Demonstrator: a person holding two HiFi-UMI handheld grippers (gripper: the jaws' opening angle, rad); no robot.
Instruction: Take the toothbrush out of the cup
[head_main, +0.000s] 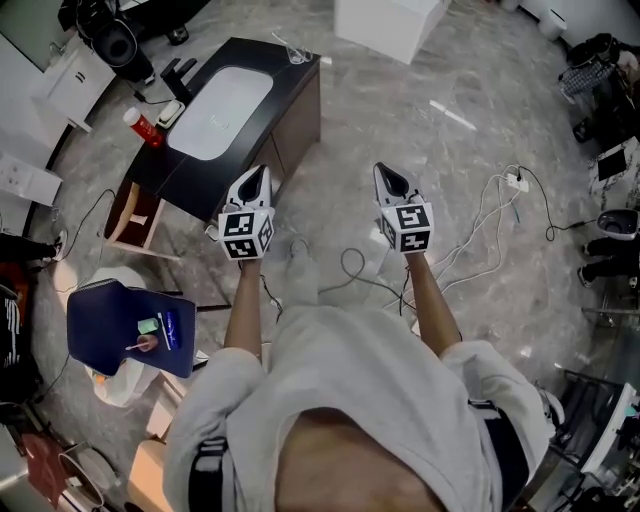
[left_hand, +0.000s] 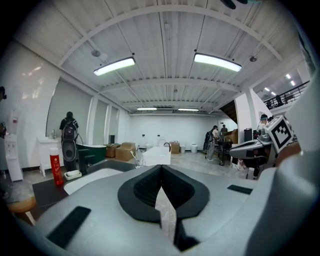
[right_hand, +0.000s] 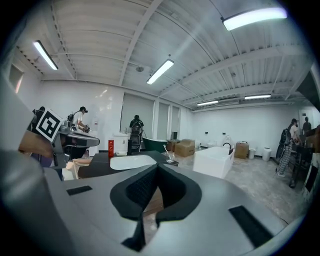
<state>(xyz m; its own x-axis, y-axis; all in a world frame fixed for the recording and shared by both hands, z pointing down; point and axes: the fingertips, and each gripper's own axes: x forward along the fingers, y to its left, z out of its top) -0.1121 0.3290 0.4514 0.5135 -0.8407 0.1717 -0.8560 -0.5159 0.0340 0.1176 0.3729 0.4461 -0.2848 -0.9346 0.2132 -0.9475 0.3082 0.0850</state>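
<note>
Left tongs (head_main: 260, 173), right tongs (head_main: 384, 172) short of the table (head_main: 300, 92)
You had both pressed together, empty; toothbrush (right_hand: 165, 149) stood in cup (right_hand: 170, 158).

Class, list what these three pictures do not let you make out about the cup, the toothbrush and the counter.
1. The toothbrush: too small in every view to tell its head or colour.
2. The cup: tiny and clear in the head view, so anything else inside cannot be told.
3. The red bottle: label too small to read.
4. The counter: in the right gripper view its near edge is hidden behind the right tongs.
</note>
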